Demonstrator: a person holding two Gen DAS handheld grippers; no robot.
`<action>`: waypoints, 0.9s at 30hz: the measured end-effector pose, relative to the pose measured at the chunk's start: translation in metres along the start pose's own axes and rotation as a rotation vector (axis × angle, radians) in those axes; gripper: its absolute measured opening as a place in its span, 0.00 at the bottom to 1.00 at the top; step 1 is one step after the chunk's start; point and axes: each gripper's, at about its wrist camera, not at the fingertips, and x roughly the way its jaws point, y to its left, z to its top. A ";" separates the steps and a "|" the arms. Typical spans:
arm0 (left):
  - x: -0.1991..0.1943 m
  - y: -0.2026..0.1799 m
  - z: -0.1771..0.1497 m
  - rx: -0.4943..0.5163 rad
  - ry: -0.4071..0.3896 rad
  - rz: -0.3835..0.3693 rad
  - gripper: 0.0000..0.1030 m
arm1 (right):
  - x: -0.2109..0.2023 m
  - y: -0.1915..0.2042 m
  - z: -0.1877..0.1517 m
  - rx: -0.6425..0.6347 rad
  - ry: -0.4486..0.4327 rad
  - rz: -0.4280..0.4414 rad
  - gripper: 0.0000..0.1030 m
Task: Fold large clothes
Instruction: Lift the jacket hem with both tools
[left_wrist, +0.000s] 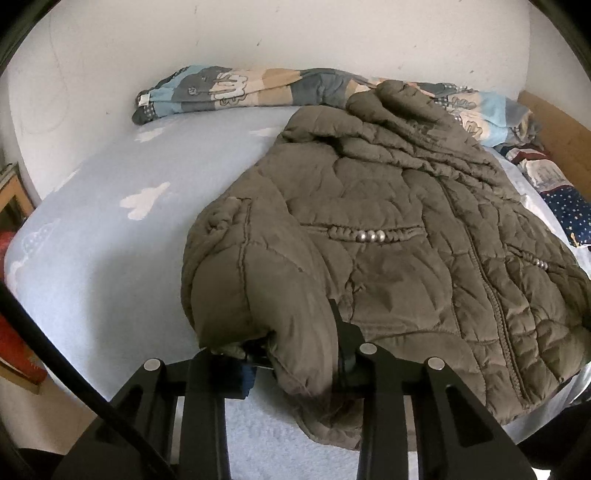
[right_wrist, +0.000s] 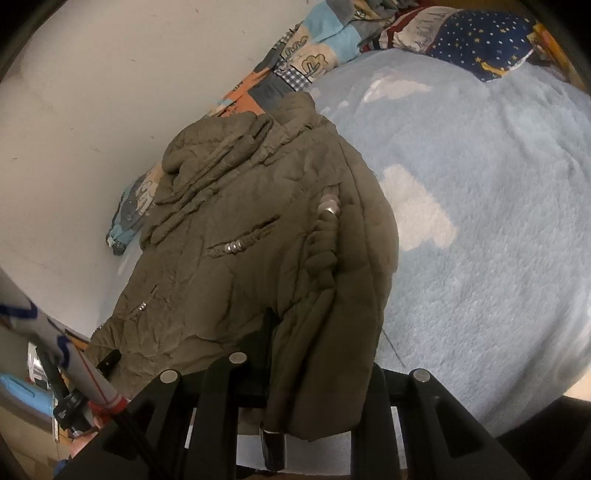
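No legible text, label or number anywhere (patterned quilt (left_wrist: 236, 88) print too blurred to read)

Patchwork quilt (left_wrist: 236, 88) bunched along white wall (left_wrist: 295, 33); starry pillow (right_wrist: 476, 44) beside it.

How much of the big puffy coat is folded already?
Hardly any. The coat lies spread out on the blue bed cover, zip side up. Both grips are made: the left gripper and right gripper each have jaws shut on its near edge. All the folding is left.
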 end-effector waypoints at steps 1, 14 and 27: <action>-0.001 -0.001 0.000 0.004 -0.003 0.001 0.29 | -0.002 0.000 0.001 -0.003 -0.004 0.003 0.18; -0.020 -0.006 -0.002 0.034 -0.062 -0.014 0.29 | -0.024 -0.002 0.001 0.002 -0.049 0.021 0.18; -0.025 0.000 0.002 0.041 -0.055 -0.026 0.29 | -0.041 -0.004 0.002 0.010 -0.068 0.037 0.17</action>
